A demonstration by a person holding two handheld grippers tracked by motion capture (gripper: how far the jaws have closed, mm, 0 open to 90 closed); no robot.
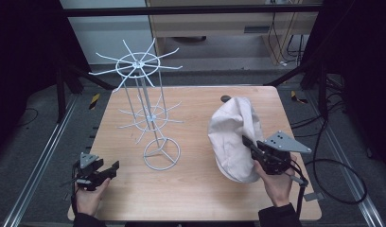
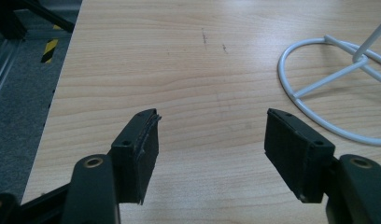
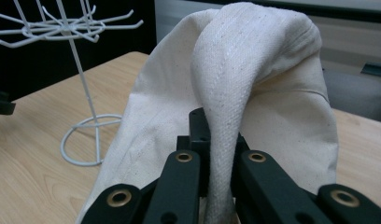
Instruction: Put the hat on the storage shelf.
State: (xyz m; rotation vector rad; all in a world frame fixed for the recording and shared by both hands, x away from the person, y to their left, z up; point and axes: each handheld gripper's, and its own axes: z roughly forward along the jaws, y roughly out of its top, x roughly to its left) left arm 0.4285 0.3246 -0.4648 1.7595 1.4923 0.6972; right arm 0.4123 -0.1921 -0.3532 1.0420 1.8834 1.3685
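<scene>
On the right side of the table (image 1: 191,194) a cream cloth bag (image 1: 233,137) stands in a soft heap, its top bulging up and its lower end sagging toward the near edge. The right gripper (image 1: 251,145) has hold of it: in the right gripper view its jaws are squeezed tight on a thick strap or fold of the bag (image 3: 272,107), which runs down between them from the hump of cloth above. The hand (image 1: 276,182) behind that gripper comes in from the near edge, with a cable trailing off to the side.

The left gripper (image 1: 113,166) sits near the table's left front corner, held in the other hand (image 1: 89,196). In the left gripper view its jaws stand wide apart with bare wood between them; it grips nothing and touches nothing I can see.

Between the two, nearer the left, a white wire rack (image 1: 151,113) stands upright on its ring base, with two tiers of spokes fanning out from the stem. The bag is apart from it, well to its right. The ring base (image 2: 328,88) lies just ahead and to the side of the left gripper's jaws.
</scene>
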